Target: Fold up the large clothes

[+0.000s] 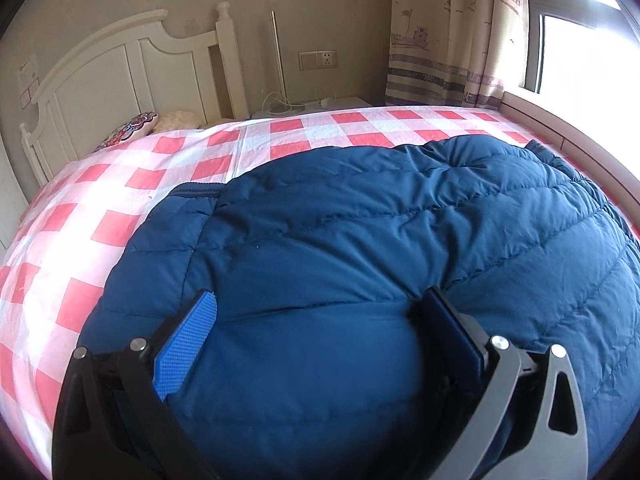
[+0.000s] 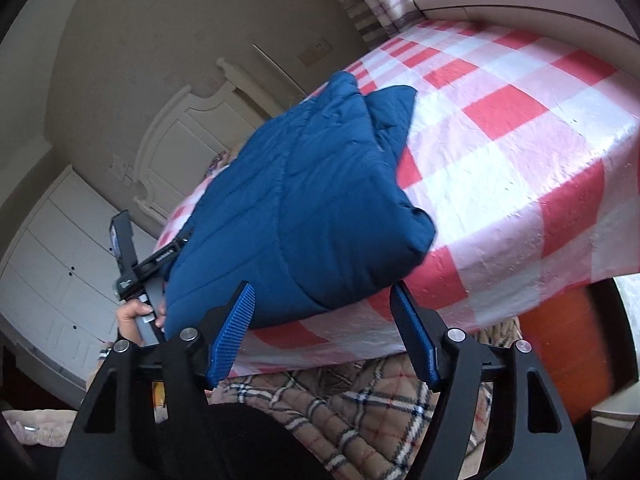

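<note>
A dark blue quilted down jacket [image 1: 360, 248] lies folded into a thick block on the red-and-white checked bed sheet [image 1: 120, 200]. My left gripper [image 1: 318, 304] is open, its jaws wide apart, with the near part of the jacket bulging between them. In the right wrist view the jacket [image 2: 304, 200] sits near the bed's front edge. My right gripper [image 2: 322, 300] is open and empty, just off the bed edge by the jacket's near corner. The left gripper's body [image 2: 132, 264] and the hand holding it show at the jacket's left side.
A white headboard [image 1: 120, 64] stands at the back left with pillows [image 1: 160, 124] below it. A nightstand [image 1: 320, 104], curtain [image 1: 448, 32] and window sill [image 1: 560, 120] line the back and right. A plaid blanket [image 2: 360, 408] hangs below the bed edge, and a white wardrobe [image 2: 56, 264] stands left.
</note>
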Tool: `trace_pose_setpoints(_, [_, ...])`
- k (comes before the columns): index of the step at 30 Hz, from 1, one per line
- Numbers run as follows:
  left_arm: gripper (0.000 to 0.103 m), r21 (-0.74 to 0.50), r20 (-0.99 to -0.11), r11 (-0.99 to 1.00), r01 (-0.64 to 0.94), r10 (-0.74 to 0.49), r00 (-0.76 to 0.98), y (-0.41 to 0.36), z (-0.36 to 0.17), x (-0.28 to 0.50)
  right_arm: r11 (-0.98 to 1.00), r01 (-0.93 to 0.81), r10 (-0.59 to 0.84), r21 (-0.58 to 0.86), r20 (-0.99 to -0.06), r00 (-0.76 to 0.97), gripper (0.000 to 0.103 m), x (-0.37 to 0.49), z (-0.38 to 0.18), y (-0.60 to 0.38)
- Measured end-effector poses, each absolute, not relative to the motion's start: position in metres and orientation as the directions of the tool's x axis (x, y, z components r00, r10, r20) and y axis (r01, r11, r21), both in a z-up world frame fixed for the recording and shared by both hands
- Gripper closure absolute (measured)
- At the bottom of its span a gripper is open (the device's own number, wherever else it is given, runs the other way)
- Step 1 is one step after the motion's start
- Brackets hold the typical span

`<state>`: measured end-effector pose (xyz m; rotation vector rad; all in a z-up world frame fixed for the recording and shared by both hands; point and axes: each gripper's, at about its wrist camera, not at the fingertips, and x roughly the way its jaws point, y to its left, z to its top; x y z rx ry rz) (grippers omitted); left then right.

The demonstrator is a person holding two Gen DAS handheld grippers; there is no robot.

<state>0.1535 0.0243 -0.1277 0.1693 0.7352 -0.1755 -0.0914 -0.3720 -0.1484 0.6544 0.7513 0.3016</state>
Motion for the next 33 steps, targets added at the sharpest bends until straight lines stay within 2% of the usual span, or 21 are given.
trace_pose_setpoints(5, [0.002, 0.087, -0.678, 0.972, 0.218, -0.102, 0.728, 0.024, -0.128, 0.154, 0.719, -0.039, 0.540, 0.694, -0.523, 0.659, 0.034, -0.076, -0.157, -0.362])
trace_pose_setpoints(6, [0.002, 0.088, -0.678, 0.972, 0.218, -0.102, 0.728, 0.024, -0.128, 0.154, 0.704, -0.042, 0.550, 0.709, -0.506, 0.665, 0.031, -0.073, -0.157, -0.362])
trace_pose_setpoints(11, [0.002, 0.086, -0.680, 0.972, 0.217, -0.101, 0.726, 0.025, -0.128, 0.154, 0.739, -0.077, 0.518, 0.669, -0.492, 0.699, 0.031, -0.068, -0.137, -0.355])
trace_pose_setpoints(14, [0.002, 0.089, -0.680, 0.972, 0.217, -0.100, 0.726, 0.025, -0.128, 0.154, 0.743, -0.047, 0.509, 0.667, -0.519, 0.687, 0.031, -0.056, -0.138, -0.355])
trace_pose_setpoints(17, [0.002, 0.086, -0.680, 0.972, 0.217, -0.102, 0.726, 0.025, -0.128, 0.154, 0.715, 0.007, 0.509, 0.699, -0.528, 0.680, 0.025, -0.036, -0.148, -0.357])
trace_pose_setpoints(21, [0.002, 0.087, -0.681, 0.973, 0.215, -0.100, 0.726, 0.024, -0.129, 0.153, 0.757, 0.060, 0.445, 0.650, -0.582, 0.681, 0.019, -0.010, -0.142, -0.346])
trace_pose_setpoints(26, [0.002, 0.085, -0.681, 0.975, 0.207, -0.095, 0.726, 0.024, -0.130, 0.152, 0.758, 0.143, 0.342, 0.636, -0.574, 0.744, 0.019, 0.013, -0.141, -0.342])
trace_pose_setpoints(28, [0.002, 0.081, -0.683, 0.977, 0.197, -0.090, 0.725, 0.024, -0.130, 0.150, 0.750, 0.145, 0.342, 0.645, -0.566, 0.750, 0.024, 0.016, -0.141, -0.340])
trace_pose_setpoints(30, [0.002, 0.070, -0.682, 0.979, 0.193, -0.095, 0.725, 0.025, -0.130, 0.148, 0.731, 0.126, 0.353, 0.671, -0.529, 0.772, 0.046, 0.010, -0.143, -0.348])
trace_pose_setpoints(33, [0.002, 0.074, -0.683, 0.979, 0.192, -0.090, 0.725, 0.023, -0.129, 0.147, 0.745, 0.089, 0.334, 0.662, -0.486, 0.808, 0.058, -0.003, -0.136, -0.349])
